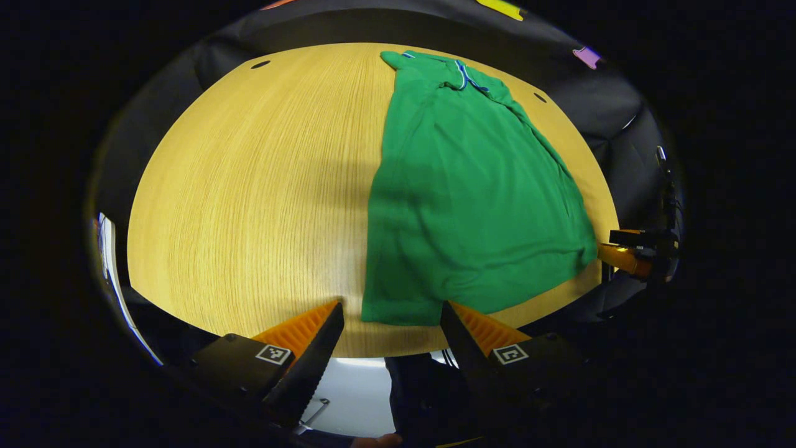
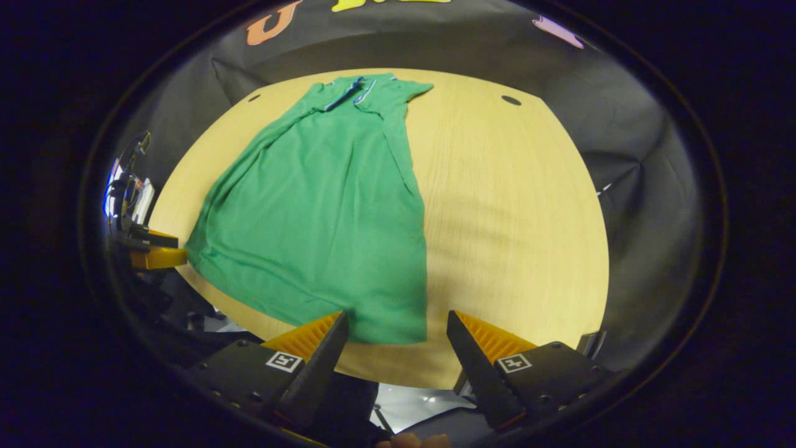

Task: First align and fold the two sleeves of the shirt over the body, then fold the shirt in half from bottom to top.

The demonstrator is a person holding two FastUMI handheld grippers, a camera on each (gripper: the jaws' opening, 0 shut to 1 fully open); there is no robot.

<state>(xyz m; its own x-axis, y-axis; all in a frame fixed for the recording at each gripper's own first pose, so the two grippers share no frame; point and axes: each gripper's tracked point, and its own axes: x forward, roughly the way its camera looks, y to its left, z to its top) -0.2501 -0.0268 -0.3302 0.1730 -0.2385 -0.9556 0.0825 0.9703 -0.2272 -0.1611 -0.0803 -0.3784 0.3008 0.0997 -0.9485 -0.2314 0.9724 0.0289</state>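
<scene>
A green shirt [image 1: 472, 199] [image 2: 323, 205] lies flat on the round wooden table [image 1: 249, 186] [image 2: 510, 205]. Its blue-trimmed collar [image 1: 463, 74] [image 2: 354, 90] points to the far side, and both sleeves look folded in over the body. My left gripper [image 1: 392, 308] is open at the table's near edge, with the hem's left corner between its fingertips, neither pressing on it. My right gripper [image 2: 398, 317] is open the same way around the hem's right corner. Each gripper also appears at the opposite hem corner in the other view: right gripper [image 1: 628, 255], left gripper [image 2: 155, 255].
Small dark holes [image 1: 260, 64] [image 2: 511, 99] sit near the table's far rim. Bare wood spreads left of the shirt in the left gripper view and right of it in the right gripper view. Pale floor [image 1: 360, 398] shows below the near edge.
</scene>
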